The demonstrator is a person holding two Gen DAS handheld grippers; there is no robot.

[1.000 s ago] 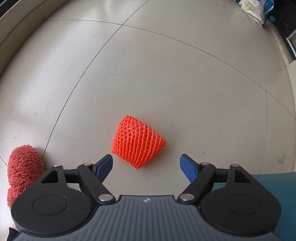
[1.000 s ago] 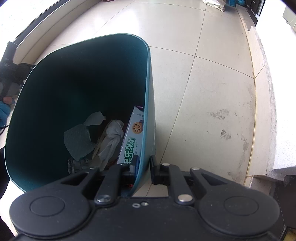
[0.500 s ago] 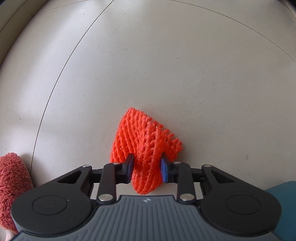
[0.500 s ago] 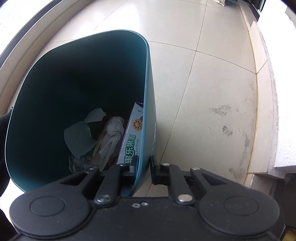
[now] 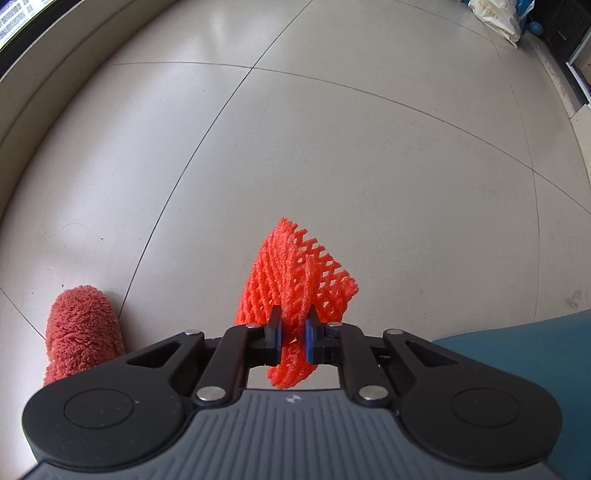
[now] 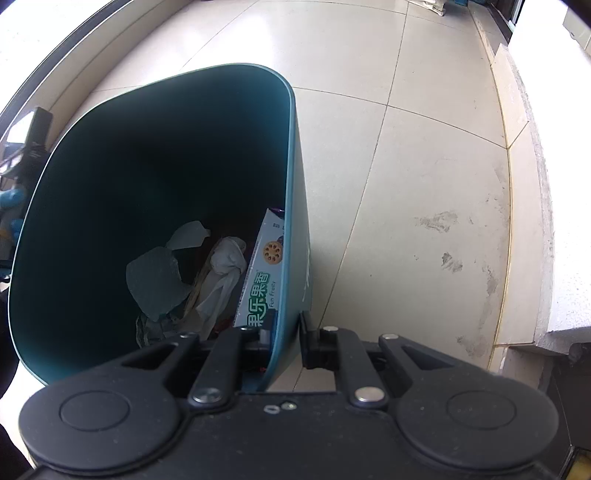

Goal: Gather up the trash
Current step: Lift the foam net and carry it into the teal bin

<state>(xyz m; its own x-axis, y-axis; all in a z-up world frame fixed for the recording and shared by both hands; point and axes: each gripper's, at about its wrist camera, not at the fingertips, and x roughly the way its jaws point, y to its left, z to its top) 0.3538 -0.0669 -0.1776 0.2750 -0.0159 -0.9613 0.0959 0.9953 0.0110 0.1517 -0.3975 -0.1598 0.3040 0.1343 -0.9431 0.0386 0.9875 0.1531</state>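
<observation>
An orange foam fruit net (image 5: 291, 273) hangs squeezed between the pads of my left gripper (image 5: 293, 325), whose jaws are still closing on it, and it is lifted clear of the tiled floor. The teal trash bin (image 5: 535, 354) shows at the lower right of the left wrist view. My right gripper (image 6: 286, 332) is shut on the bin's right wall (image 6: 295, 221), one finger inside and one outside. Inside the bin lie a white snack box (image 6: 262, 280), a crumpled tissue (image 6: 225, 273) and torn paper (image 6: 155, 280).
A red fluffy slipper-like thing (image 5: 83, 325) lies on the floor left of the left gripper. A white bag (image 5: 495, 14) sits far off by the wall. A raised stone ledge (image 6: 535, 184) runs along the bin's right side.
The left gripper went down to the foam net, closed on it and lifted it off the floor. The right gripper and the bin have stayed put.
</observation>
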